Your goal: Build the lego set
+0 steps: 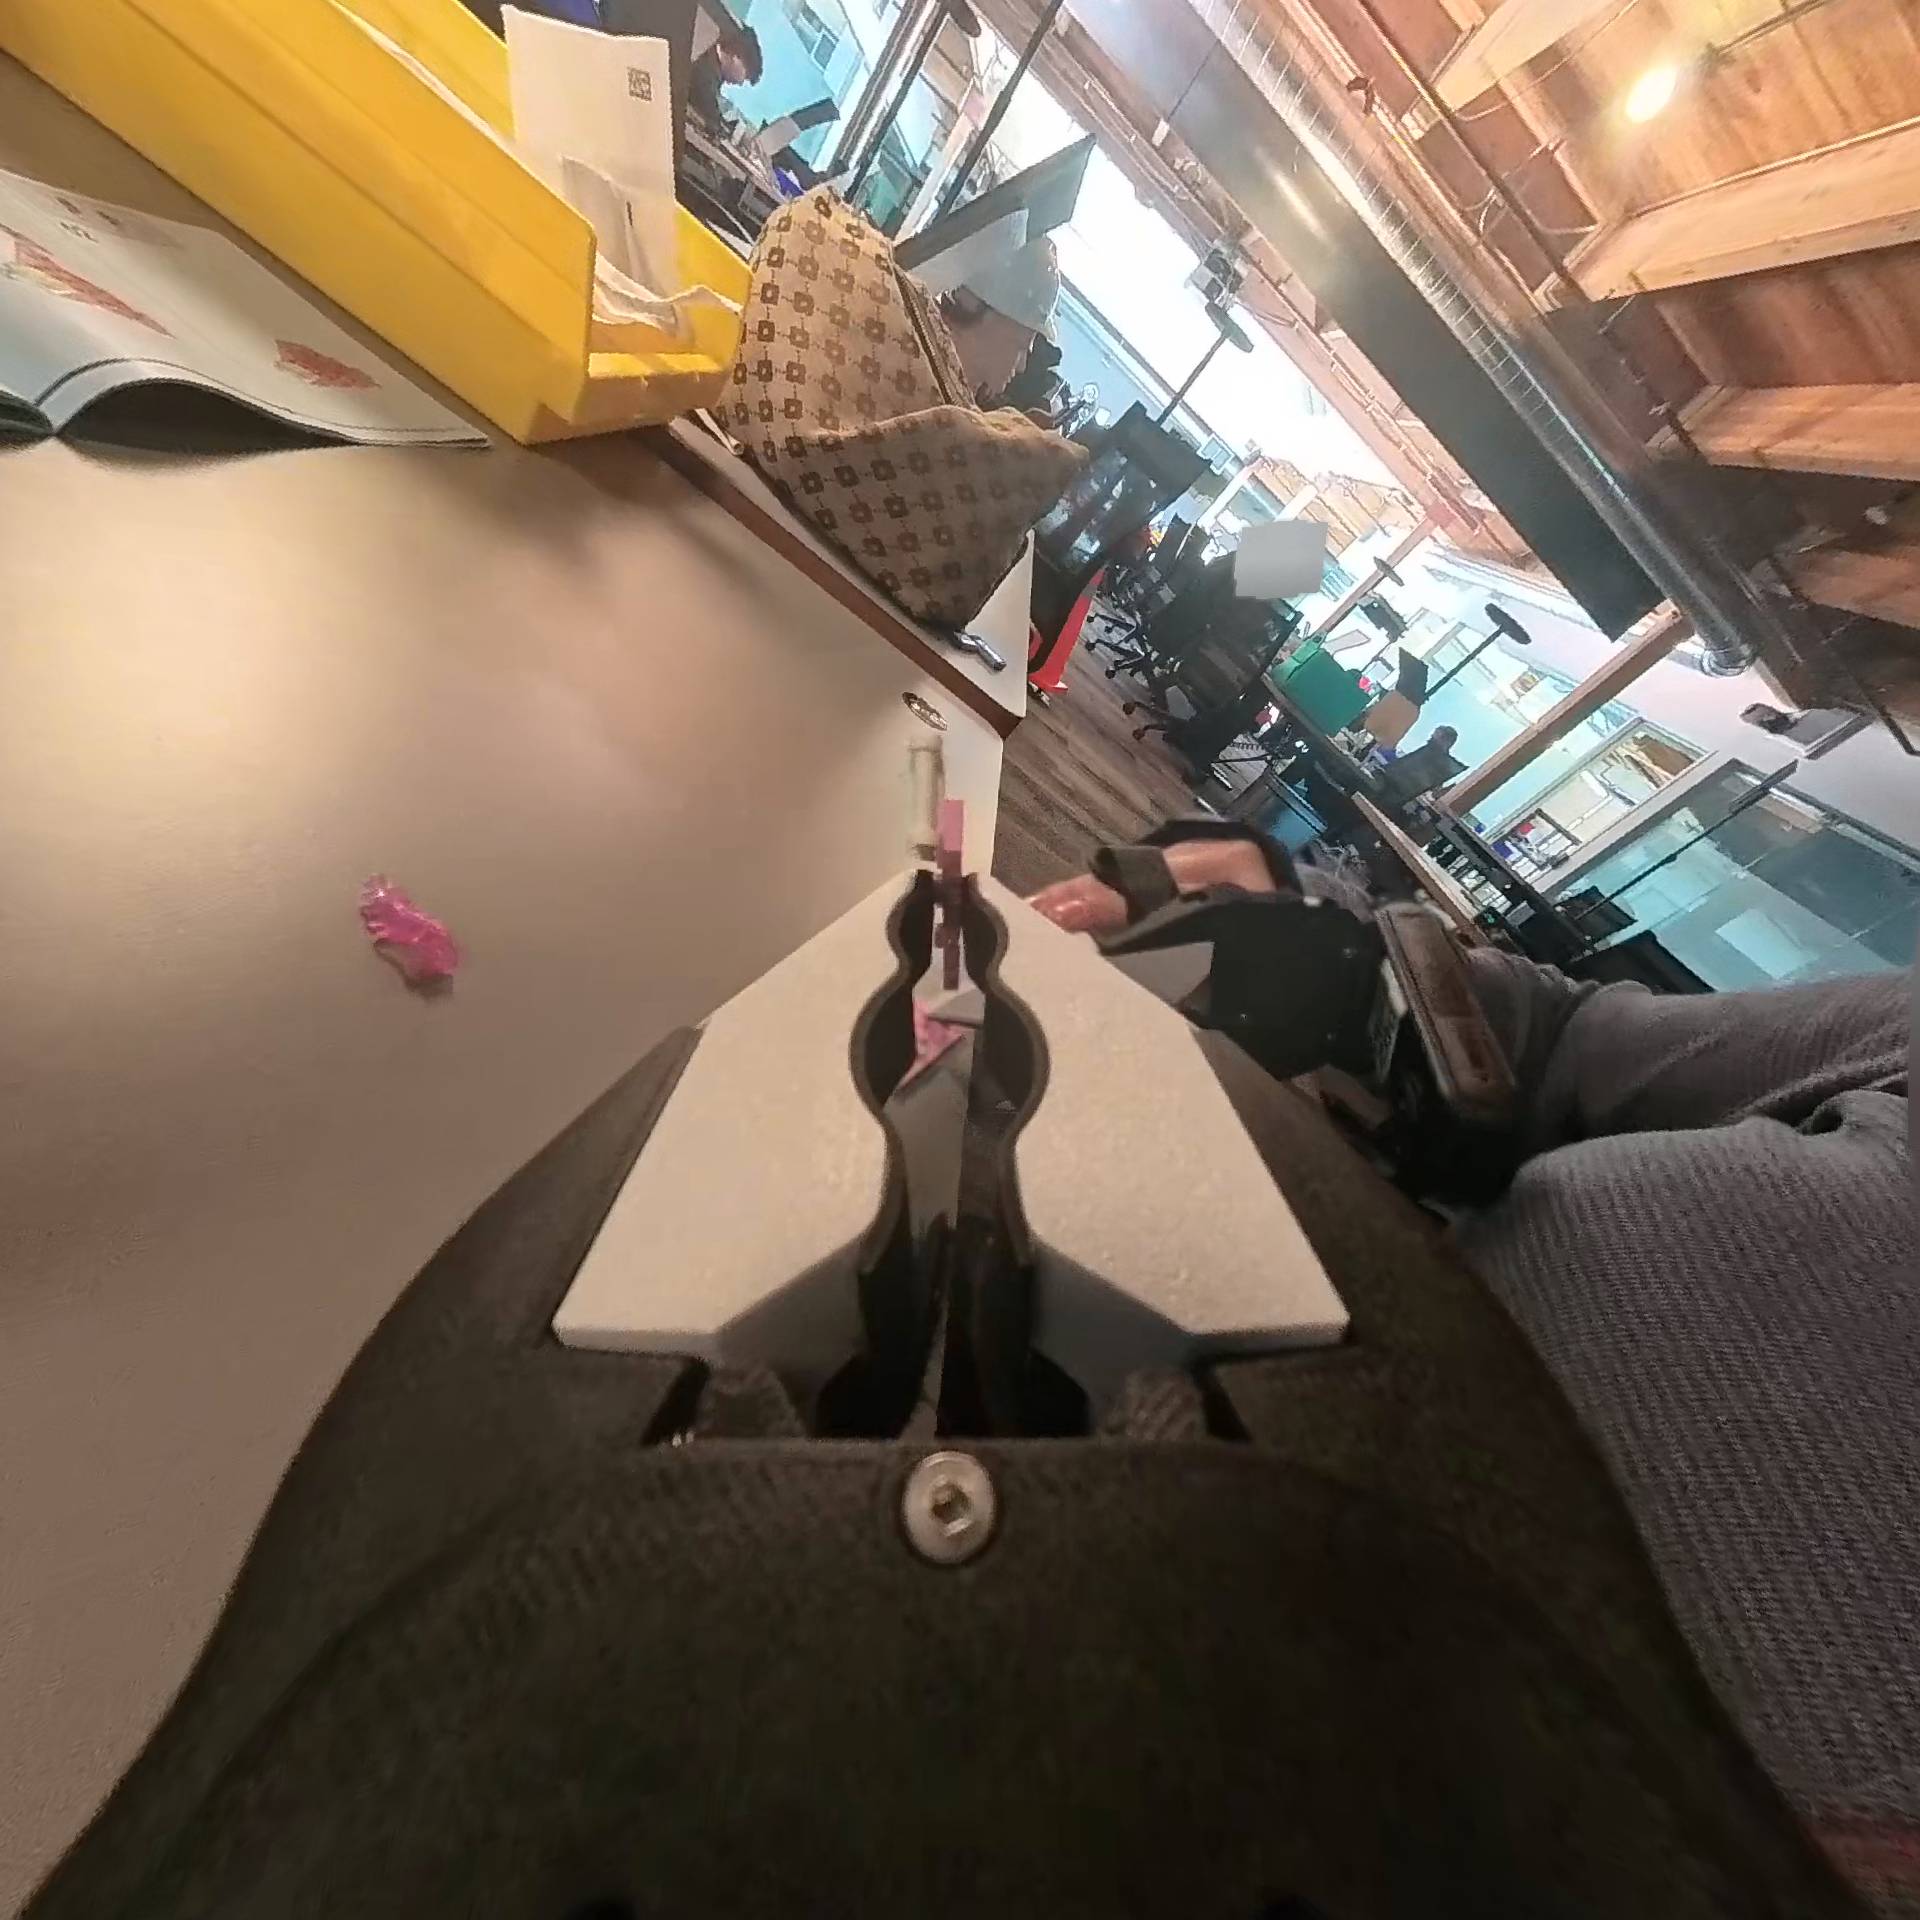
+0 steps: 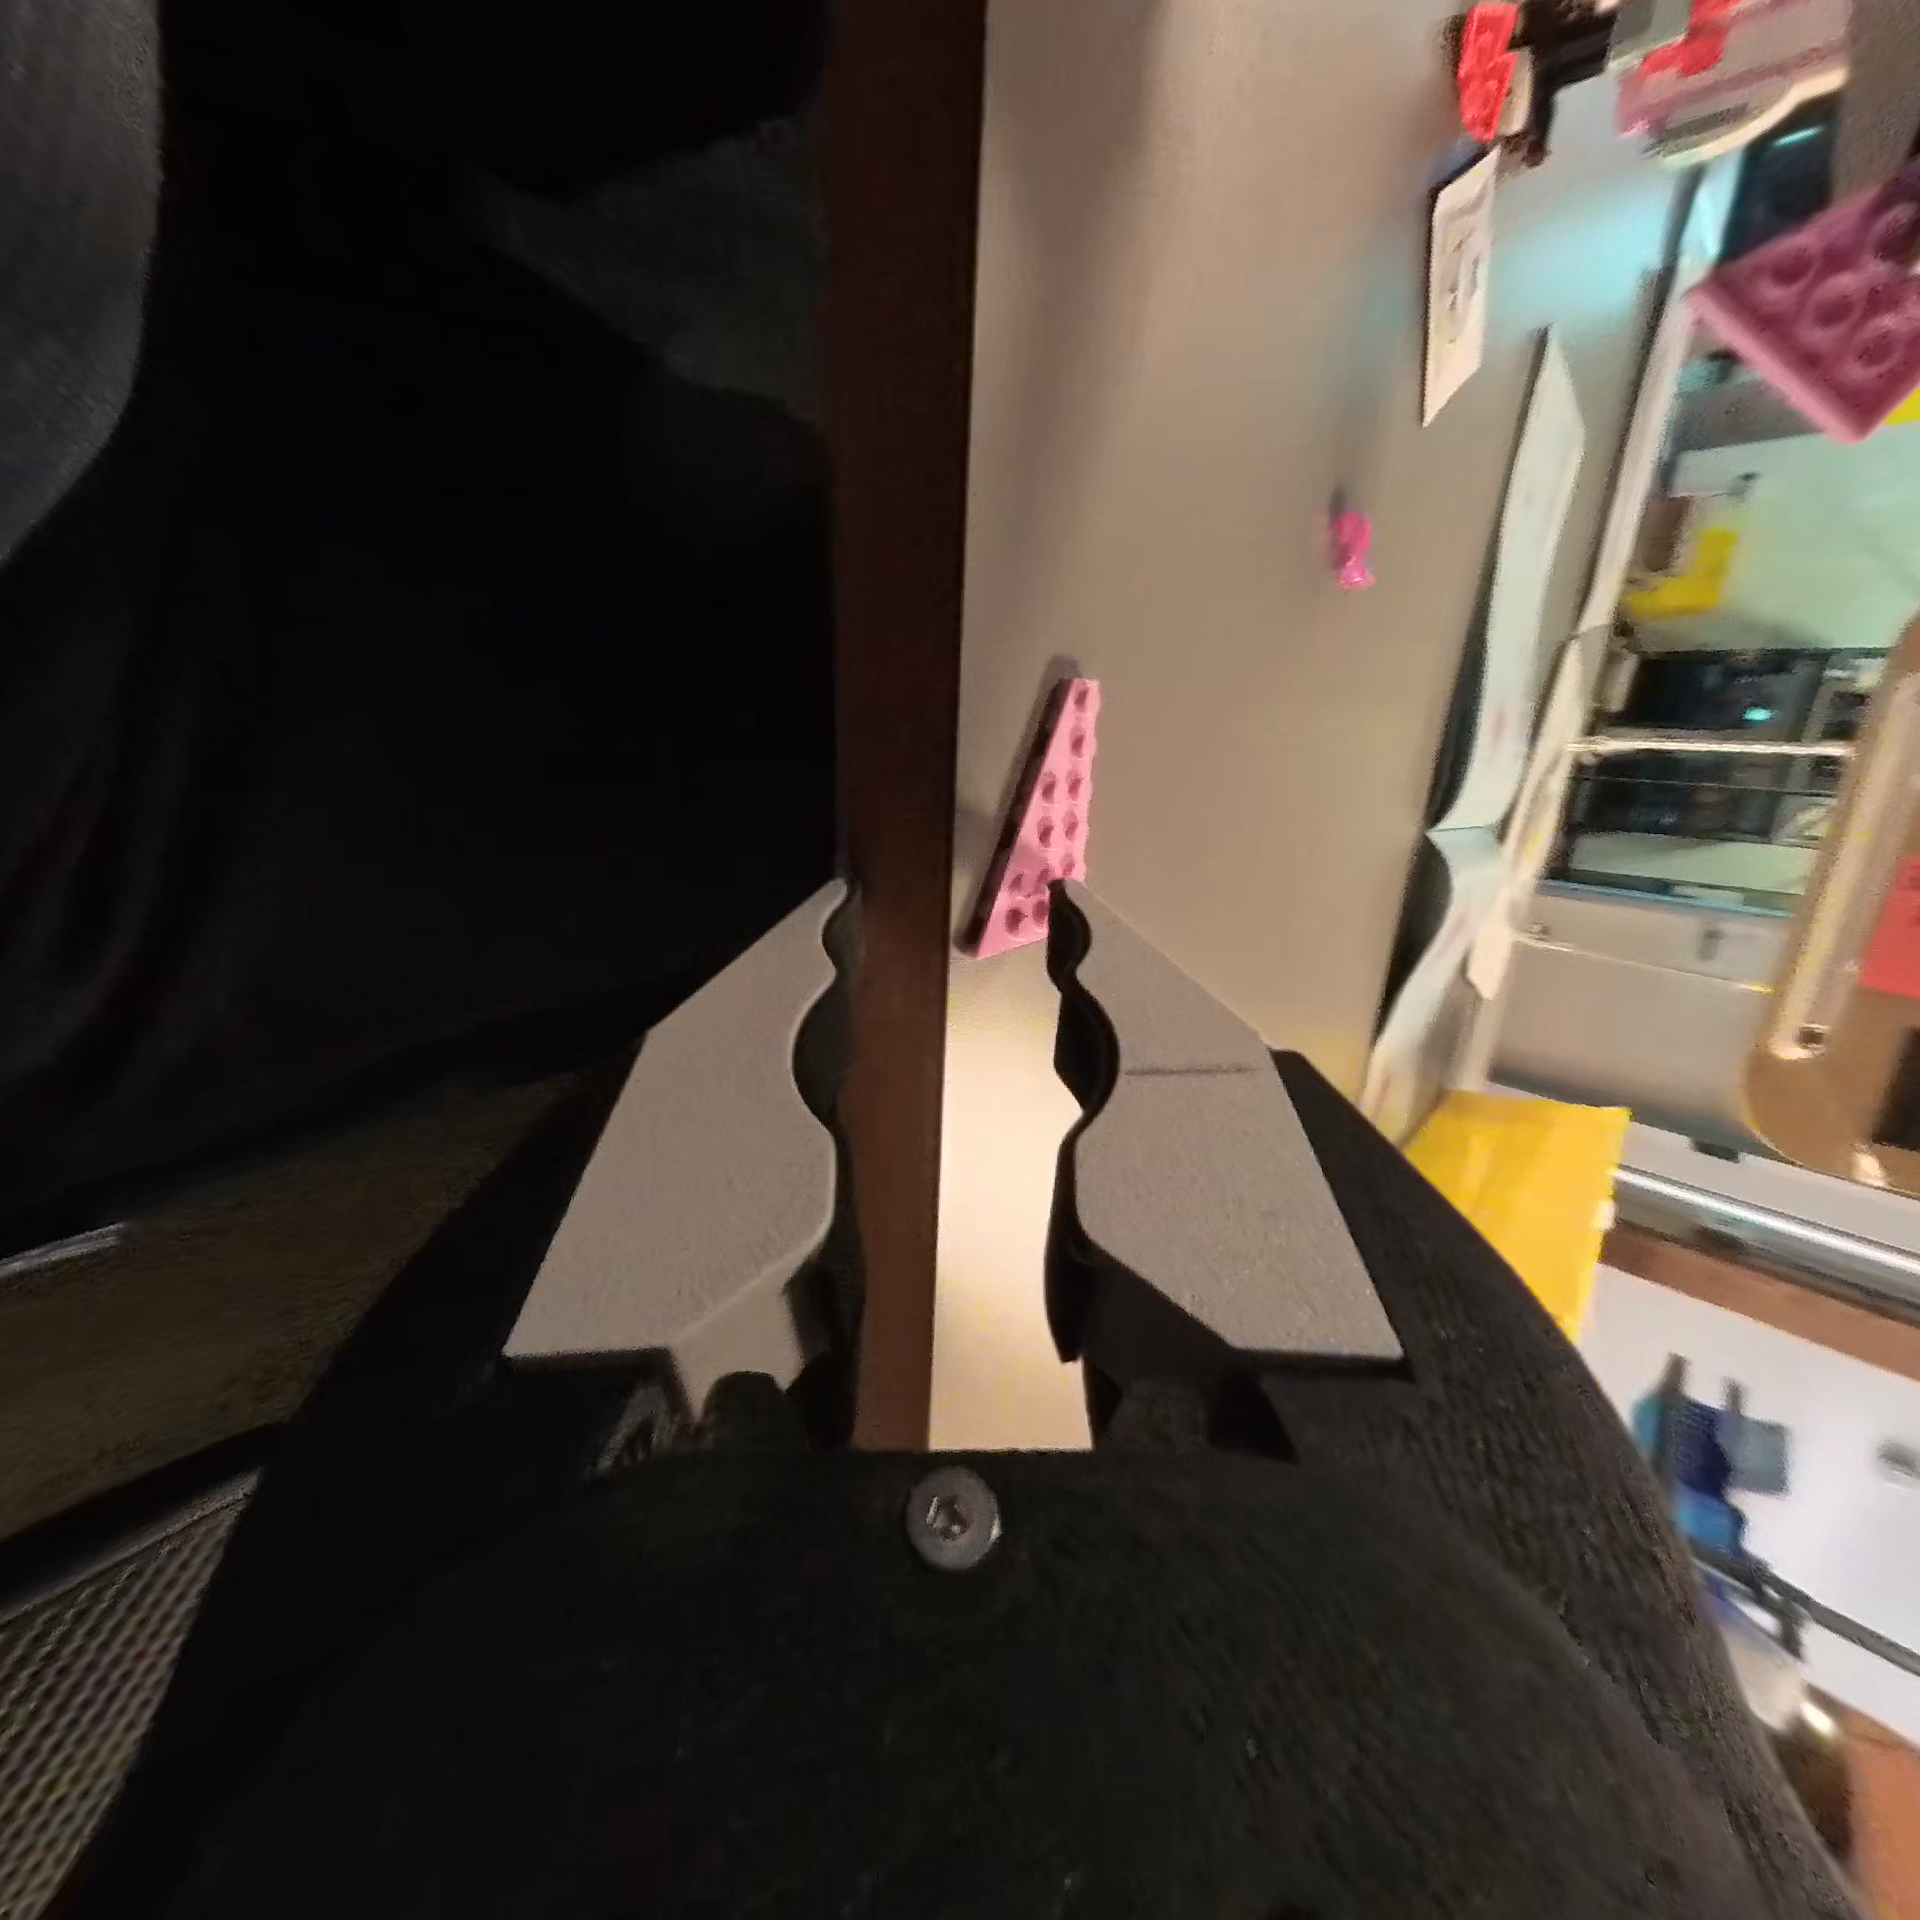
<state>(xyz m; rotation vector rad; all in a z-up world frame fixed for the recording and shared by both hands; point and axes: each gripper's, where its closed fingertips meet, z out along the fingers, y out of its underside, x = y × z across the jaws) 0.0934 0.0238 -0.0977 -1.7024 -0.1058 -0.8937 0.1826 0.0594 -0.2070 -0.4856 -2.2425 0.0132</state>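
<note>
Edgewise, studded pink wedge plate (image 2: 1049,831), scalloped right jaws straddling tabletop (image 2: 1195,468).

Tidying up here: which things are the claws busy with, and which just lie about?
At the claws: thin pink piece in left claw; pink wedge plate at right claw.
Lying about: pink trinket, yellow bin, patterned bag.
</note>
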